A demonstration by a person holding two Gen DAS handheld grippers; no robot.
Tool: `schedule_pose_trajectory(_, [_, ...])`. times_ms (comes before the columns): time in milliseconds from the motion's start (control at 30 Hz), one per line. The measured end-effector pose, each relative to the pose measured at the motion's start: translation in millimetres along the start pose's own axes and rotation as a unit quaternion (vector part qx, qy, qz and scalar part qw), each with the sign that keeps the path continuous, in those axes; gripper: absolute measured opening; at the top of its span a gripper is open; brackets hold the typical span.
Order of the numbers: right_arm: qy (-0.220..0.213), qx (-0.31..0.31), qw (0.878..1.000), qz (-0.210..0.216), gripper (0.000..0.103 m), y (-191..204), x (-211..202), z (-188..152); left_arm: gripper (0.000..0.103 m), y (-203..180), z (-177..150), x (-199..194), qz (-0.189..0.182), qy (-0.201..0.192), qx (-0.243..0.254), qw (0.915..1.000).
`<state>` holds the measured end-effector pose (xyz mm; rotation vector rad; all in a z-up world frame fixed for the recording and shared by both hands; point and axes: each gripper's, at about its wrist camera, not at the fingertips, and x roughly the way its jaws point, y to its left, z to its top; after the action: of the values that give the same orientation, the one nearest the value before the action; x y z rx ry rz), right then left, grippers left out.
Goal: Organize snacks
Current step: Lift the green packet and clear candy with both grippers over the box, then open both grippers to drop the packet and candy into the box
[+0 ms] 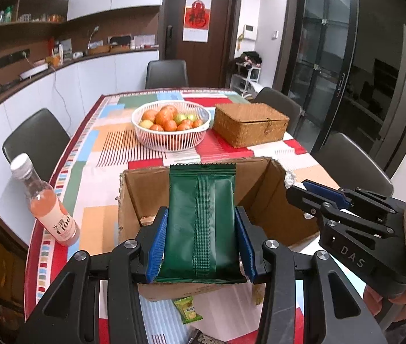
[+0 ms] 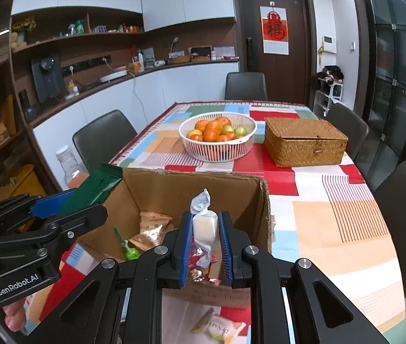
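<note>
An open cardboard box (image 1: pixel 263 192) (image 2: pixel 174 189) stands at the near end of the table. My left gripper (image 1: pixel 201 246) is shut on a dark green snack packet (image 1: pixel 201 218) and holds it over the box's near left side; the packet also shows in the right wrist view (image 2: pixel 100 185). My right gripper (image 2: pixel 204 243) is shut on a small white wrapped snack (image 2: pixel 204 226) over the box's near edge. Several snacks lie inside the box, among them an orange-and-white packet (image 2: pixel 151 226) and a green one (image 2: pixel 130 250).
A pink drink bottle (image 1: pixel 47 203) stands at the table's left edge. A white fruit basket (image 1: pixel 171 126) and a lidded wicker box (image 1: pixel 250 123) sit farther back. Loose snack packets (image 1: pixel 188 311) (image 2: pixel 220 328) lie on the table before the box. Chairs surround the table.
</note>
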<state>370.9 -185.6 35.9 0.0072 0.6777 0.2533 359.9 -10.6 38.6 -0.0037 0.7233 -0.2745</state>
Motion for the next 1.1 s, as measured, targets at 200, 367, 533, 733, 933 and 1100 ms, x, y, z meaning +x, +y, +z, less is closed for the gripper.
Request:
schedule_pose_trajectory(200, [0.018, -0.001, 1.000, -0.007, 0.020, -0.2, 20.3, 4.0, 0.045, 8.0, 3.0, 20.0, 0.013, 0.016, -0.014, 0.9997])
schedule_pose_trajectory(367, [0.026, 0.004, 1.000, -0.006, 0.031, -1.5, 27.2, 6.4, 0.049, 12.2, 1.7, 22.8, 0.030, 0.017, -0.019, 0.9992])
schedule_pose_trajectory(533, [0.020, -0.002, 1.000, -0.014, 0.034, -0.1, 20.4, 0.7, 0.052, 9.3, -6.5, 11.2, 0.039, 0.009, -0.011, 0.9991])
schedule_pose_trajectory(733, [0.011, -0.017, 1.000, -0.011, 0.040, 5.1, 1.5, -10.8, 0.055, 2.0, -21.8, -11.5, 0.042, 0.000, -0.005, 0.9991])
schedule_pose_trajectory(933, [0.003, -0.040, 0.999, -0.011, 0.053, 11.6, -21.7, -25.0, 0.060, -7.6, -42.9, -38.8, 0.050, -0.023, 0.001, 0.9985])
schedule_pose_trajectory(1100, [0.015, -0.060, 0.998, -0.011, 0.057, 16.1, -30.6, -41.1, 0.062, -15.7, -61.0, -51.0, 0.057, -0.024, 0.007, 0.9981])
